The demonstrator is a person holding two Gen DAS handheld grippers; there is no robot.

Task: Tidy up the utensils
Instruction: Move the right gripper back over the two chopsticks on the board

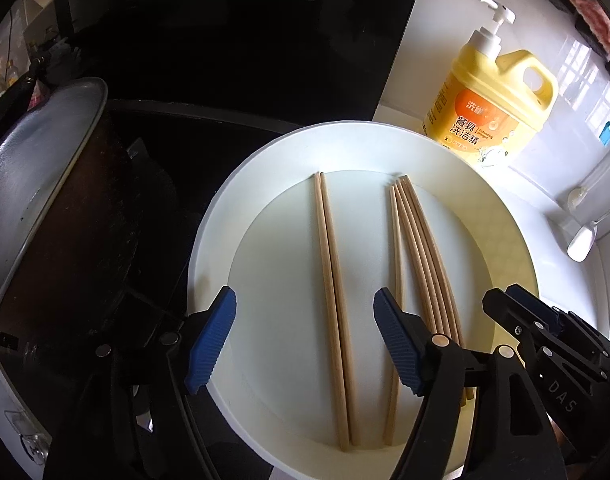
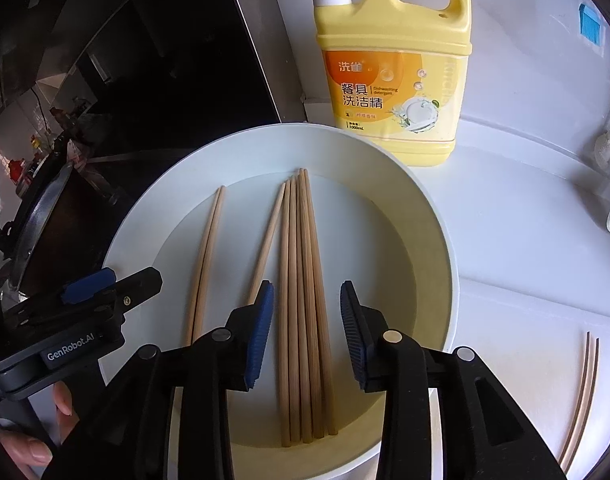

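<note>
Both grippers hang over the white plate (image 2: 433, 216), pointing steeply down at it. The left gripper (image 1: 305, 340) stands wide apart with nothing clamped: the pair of chopsticks (image 1: 333, 304) lies flat on the plate between its blue pads (image 1: 211, 340) w/o touching either. The right gripper (image 2: 307, 332) is apart too, but narrower; the bundle of chopsticks (image 2: 303, 300) lies below and between its pads, and no pad seems to press on the wood.

One stray chopstick (image 2: 267, 240) lies slanted just left of the bundle, its near end hidden behind the right gripper's left finger. Another pair (image 2: 583, 396) lies off the plate on the white counter (image 2: 525, 240), to the right (curved only by the lens, I think).

Key relation: every stick on the plate runs lengthwise away from the cameras, roughly along the grippers' line of sight, so the jaws close across the thin width. Prob. the right hand is nearer the stray and the counter pair; the left is nearer the separate pair. A yellow soap bottle (image 2: 393, 80) stands behind the plate, a pan (image 1: 45, 200) to its left.
</note>
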